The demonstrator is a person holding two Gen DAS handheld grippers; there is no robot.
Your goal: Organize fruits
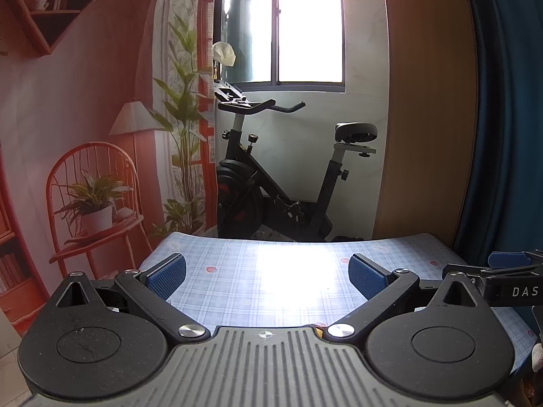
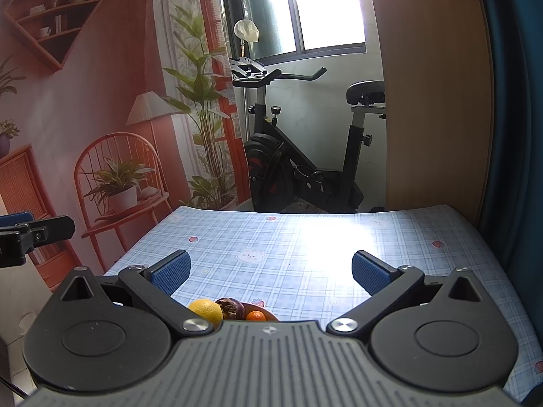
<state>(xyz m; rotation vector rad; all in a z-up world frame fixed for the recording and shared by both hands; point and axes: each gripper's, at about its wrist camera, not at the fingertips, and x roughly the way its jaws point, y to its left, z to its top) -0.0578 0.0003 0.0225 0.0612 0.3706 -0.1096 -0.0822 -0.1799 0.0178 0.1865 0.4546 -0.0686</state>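
Hovering above the table (image 1: 237,264), the left gripper (image 1: 267,276) has its jaws spread wide with nothing between the blue pads (image 1: 166,276). Its view shows only checked tablecloth ahead. To its right, the right gripper (image 2: 269,276) is likewise wide apart and empty. Directly below it, at the table's near edge, a bowl (image 2: 269,314) holds a yellow citrus fruit (image 2: 206,309), a dark purple fruit (image 2: 230,308) and a small orange (image 2: 256,316), touching one another.

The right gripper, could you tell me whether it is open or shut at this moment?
Open. The right gripper has its two blue-padded fingers spread wide with only the checked tablecloth showing between them, and nothing is held.
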